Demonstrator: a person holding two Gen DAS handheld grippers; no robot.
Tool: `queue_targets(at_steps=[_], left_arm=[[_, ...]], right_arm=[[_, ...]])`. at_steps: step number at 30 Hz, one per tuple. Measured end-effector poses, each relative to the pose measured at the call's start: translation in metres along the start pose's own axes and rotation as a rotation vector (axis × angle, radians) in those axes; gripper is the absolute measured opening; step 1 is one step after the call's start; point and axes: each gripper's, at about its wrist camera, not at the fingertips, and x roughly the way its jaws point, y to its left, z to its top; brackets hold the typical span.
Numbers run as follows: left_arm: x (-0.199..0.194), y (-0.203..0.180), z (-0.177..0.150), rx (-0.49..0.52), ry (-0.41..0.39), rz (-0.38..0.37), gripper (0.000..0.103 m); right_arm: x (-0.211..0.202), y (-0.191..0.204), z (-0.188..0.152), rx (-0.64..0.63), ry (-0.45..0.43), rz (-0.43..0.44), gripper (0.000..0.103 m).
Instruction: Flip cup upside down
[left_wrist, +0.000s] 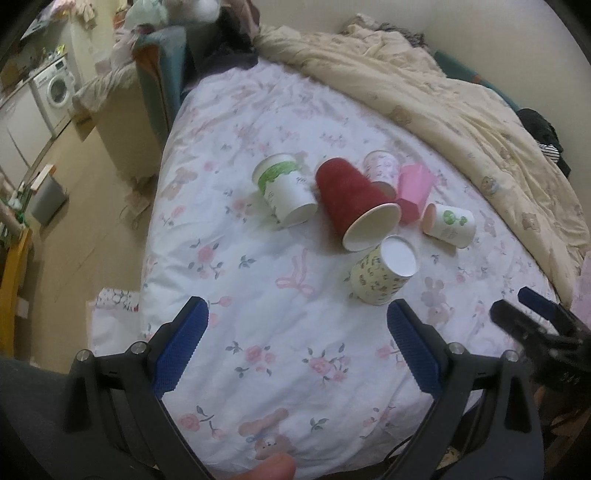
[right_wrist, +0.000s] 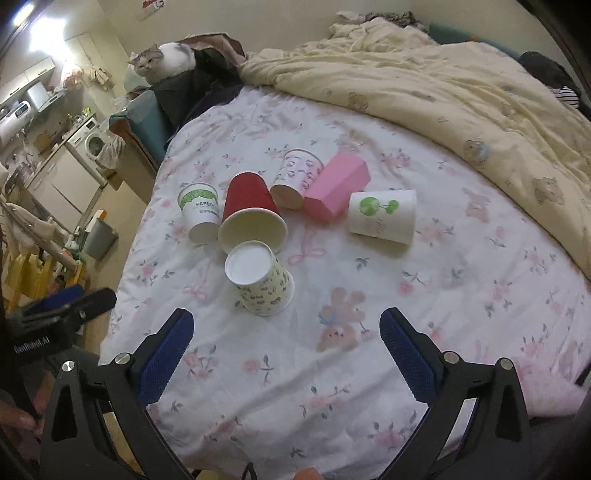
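Observation:
Several cups lie on a floral bed sheet (left_wrist: 280, 343). A yellow patterned cup (left_wrist: 382, 277) (right_wrist: 264, 282) stands upside down, white base up, nearest to me. A red cup (left_wrist: 354, 201) (right_wrist: 249, 216), a white cup with a green band (left_wrist: 284, 188) (right_wrist: 199, 210), a pink-print cup (right_wrist: 297, 177), a pink angular cup (right_wrist: 336, 186) and a white cup with green circles (right_wrist: 382, 216) lie on their sides. My left gripper (left_wrist: 297, 314) is open and empty, short of the cups. My right gripper (right_wrist: 286, 325) is open and empty, just before the yellow cup.
A cream duvet (right_wrist: 461, 85) is bunched along the far and right side of the bed. A cat (right_wrist: 164, 61) sits past the bed's far left corner. The bed's left edge drops to the floor, with a grey bin (right_wrist: 99, 238) and a washing machine (left_wrist: 55, 88).

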Motion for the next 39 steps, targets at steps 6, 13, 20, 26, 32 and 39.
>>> queue_targets(at_steps=[6, 13, 20, 26, 32, 39], left_arm=[[0.001, -0.005, -0.001, 0.022, -0.02, 0.007, 0.1], [0.003, -0.014, -0.002, 0.042, -0.05, 0.022, 0.103], [0.002, -0.016, -0.003, 0.05, -0.059, 0.018, 0.103], [0.0, -0.015, -0.002, 0.047, -0.069, 0.023, 0.103], [-0.002, -0.013, -0.001, 0.046, -0.077, 0.015, 0.103], [-0.004, -0.013, 0.0, 0.058, -0.095, 0.036, 0.103]], right_arm=[[0.004, 0.002, -0.001, -0.008, -0.054, -0.013, 0.103], [0.006, 0.004, 0.002, -0.002, -0.068, -0.012, 0.103], [0.002, 0.004, 0.002, -0.006, -0.082, -0.026, 0.103], [0.004, 0.003, 0.002, 0.002, -0.074, -0.02, 0.103], [0.005, 0.004, 0.003, -0.002, -0.072, -0.021, 0.103], [0.004, 0.006, 0.001, -0.01, -0.086, -0.02, 0.103]])
